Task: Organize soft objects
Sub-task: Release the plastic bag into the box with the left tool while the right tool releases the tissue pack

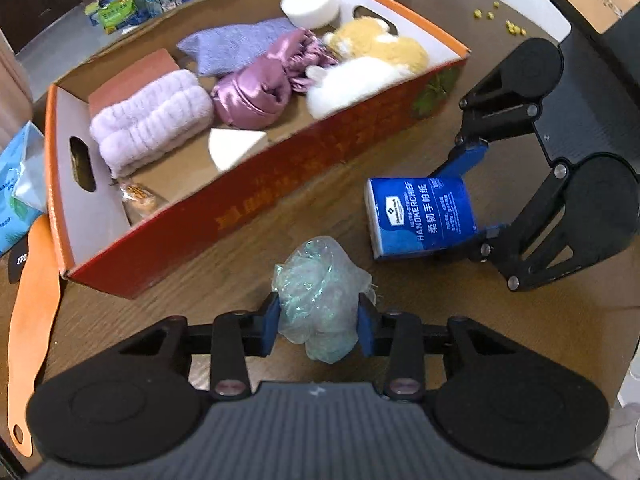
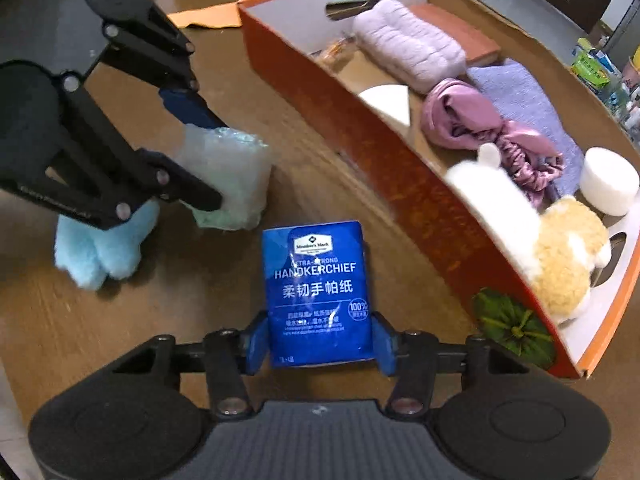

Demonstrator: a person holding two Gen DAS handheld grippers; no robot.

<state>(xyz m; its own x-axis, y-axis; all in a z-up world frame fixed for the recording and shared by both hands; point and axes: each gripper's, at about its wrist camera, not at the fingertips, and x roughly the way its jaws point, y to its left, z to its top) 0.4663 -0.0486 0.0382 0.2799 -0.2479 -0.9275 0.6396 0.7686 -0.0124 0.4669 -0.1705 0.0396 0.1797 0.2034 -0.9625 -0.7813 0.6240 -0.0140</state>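
My left gripper (image 1: 319, 322) is shut on a pale green mesh bath pouf (image 1: 322, 292), held just above the brown table; the same gripper (image 2: 208, 160) and pouf (image 2: 234, 178) show in the right wrist view. My right gripper (image 2: 318, 338) is shut on a blue handkerchief tissue pack (image 2: 318, 292), which also shows in the left wrist view (image 1: 420, 216) with the right gripper (image 1: 476, 196). The orange cardboard box (image 1: 280, 196) holds a lilac towel (image 1: 152, 120), pink satin cloth (image 1: 260, 88), purple cloth (image 1: 240, 46), plush toys (image 1: 360, 68) and white sponges (image 1: 310, 2).
A light blue fluffy item (image 2: 96, 252) lies on the table under the left gripper. An orange shoehorn-like strip (image 1: 34, 312) and a blue tissue packet (image 1: 20, 184) lie left of the box. Yellow crumbs (image 1: 514, 28) dot the far table. The box's near wall (image 2: 400, 184) stands between both grippers and its contents.
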